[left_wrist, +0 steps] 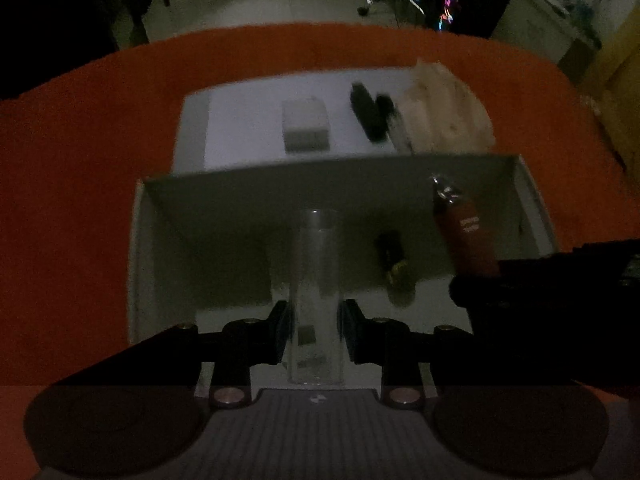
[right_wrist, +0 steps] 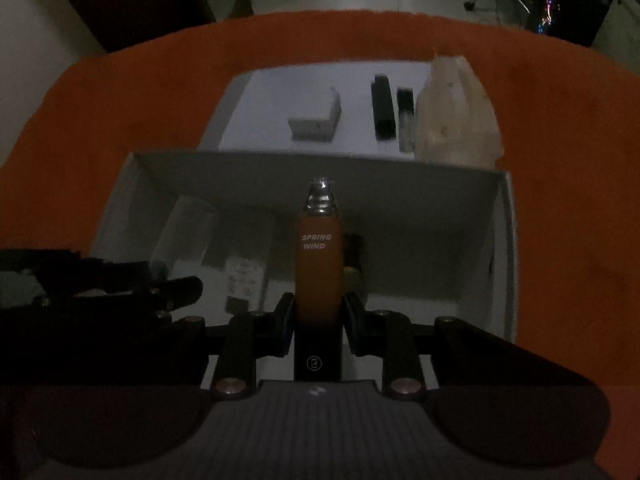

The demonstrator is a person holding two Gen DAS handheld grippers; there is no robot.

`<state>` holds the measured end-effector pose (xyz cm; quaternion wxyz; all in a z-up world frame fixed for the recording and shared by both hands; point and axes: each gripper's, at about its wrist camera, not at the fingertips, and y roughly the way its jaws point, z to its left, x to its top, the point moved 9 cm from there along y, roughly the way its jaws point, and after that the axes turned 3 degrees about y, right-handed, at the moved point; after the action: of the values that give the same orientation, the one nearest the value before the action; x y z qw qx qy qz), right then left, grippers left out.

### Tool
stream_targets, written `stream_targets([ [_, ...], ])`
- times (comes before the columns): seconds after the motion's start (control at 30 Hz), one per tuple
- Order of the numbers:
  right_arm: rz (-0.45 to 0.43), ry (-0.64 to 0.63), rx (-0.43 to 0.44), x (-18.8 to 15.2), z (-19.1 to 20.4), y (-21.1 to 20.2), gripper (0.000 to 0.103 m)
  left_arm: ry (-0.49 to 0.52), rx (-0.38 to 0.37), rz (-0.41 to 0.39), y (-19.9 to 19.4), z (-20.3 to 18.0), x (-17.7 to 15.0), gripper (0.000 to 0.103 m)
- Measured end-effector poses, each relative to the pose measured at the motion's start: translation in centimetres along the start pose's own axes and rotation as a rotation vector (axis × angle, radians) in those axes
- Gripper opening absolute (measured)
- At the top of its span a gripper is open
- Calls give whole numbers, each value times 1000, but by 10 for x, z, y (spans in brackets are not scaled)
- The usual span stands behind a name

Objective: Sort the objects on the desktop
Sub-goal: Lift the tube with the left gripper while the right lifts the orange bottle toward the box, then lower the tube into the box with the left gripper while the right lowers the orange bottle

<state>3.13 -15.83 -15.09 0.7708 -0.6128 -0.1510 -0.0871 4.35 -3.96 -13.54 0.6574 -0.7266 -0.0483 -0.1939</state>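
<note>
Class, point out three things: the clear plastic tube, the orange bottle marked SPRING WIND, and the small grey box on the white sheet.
Clear plastic tube (left_wrist: 316, 264): left wrist view, mid-body.
Orange bottle (right_wrist: 319, 272): right wrist view, below lettering.
Small grey box (right_wrist: 314, 128): right wrist view, front face.

We are seeing a clear plastic tube (left_wrist: 316, 280) standing upright at twelve o'clock, an orange "SPRING WIND" bottle (right_wrist: 319, 268) rising alongside.

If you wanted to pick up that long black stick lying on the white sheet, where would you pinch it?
Probably mid-length, across its narrow width, coming straight down from above. The long black stick lies flat on the white sheet, with a smaller tube close beside it, so fingers should straddle only the stick's long sides.
</note>
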Motion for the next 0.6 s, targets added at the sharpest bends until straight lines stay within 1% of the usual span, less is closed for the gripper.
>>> stream_targets([
  [0.07, 0, 5, -8, -9, -4, 10, 28, -11, -1, -1, 8, 0, -4, 24],
  [0.2, 18, 30, 14, -22, -11, 28, 28, -16, 0, 2, 26, -3, -12, 24],
  [0.27, 16, 35, 4, -27, -16, 38, 28, -16, -1, 6, 34, -6, -16, 24],
  [0.37, 21, 37, -22, -32, -25, 50, 28, 10, 18, 4, 45, -11, -17, 24],
  [0.5, 34, 48, -26, -38, -33, 59, 28, 0, 1, 23, 60, -16, -22, 24],
  [0.6, 33, 46, -33, -40, -36, 63, 28, -2, 4, 28, 71, -19, -26, 24],
])
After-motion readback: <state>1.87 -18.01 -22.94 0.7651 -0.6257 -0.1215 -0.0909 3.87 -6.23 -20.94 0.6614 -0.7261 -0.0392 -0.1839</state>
